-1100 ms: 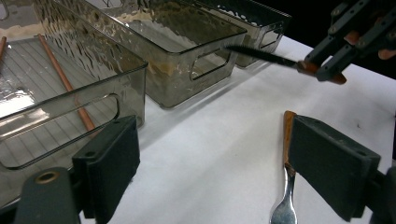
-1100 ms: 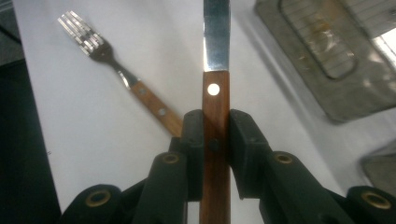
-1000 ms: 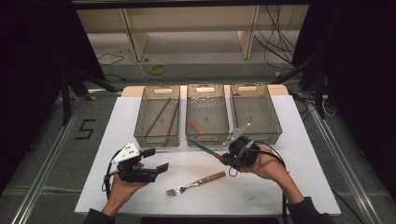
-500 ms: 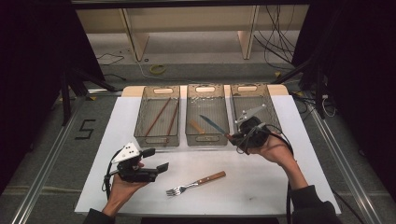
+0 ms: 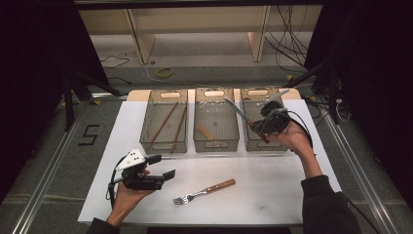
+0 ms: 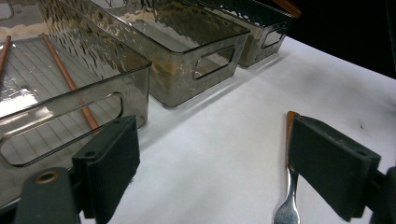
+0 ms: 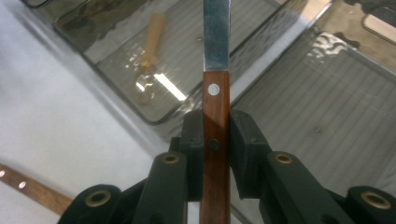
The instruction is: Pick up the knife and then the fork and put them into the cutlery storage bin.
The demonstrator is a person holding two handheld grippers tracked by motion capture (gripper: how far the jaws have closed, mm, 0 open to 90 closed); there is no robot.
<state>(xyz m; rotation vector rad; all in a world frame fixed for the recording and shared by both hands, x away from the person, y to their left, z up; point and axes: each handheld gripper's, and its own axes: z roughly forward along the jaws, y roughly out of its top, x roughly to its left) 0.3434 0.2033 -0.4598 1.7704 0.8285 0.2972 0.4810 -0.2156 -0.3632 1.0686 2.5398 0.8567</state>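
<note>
Right gripper (image 5: 260, 126) clamped on a knife (image 5: 237, 113) by its wooden handle; in the right gripper view the pads press both sides of the handle just below the upper rivet, steel blade running up and away. Seen from the high view, the knife is held in the air over the right-hand bin (image 5: 263, 119), blade slanting across toward the middle bin (image 5: 215, 120).

Left gripper (image 5: 160, 170) rests in the person's hand near the front-left part of the white-covered table (image 5: 272, 190), jaws spread apart, nothing between the pads. The left gripper view looks between its two black pads at the bin fronts.

Fork (image 5: 204, 191) with wooden handle lies flat on the table near the front edge, about mid-width, tines toward the left gripper; well apart from both grippers.

Three clear bins stand in a row along the far edge. Left bin (image 5: 165, 122) holds two chopsticks (image 5: 164, 122). Middle bin holds a small utensil with a pale wooden handle (image 5: 205, 131).
</note>
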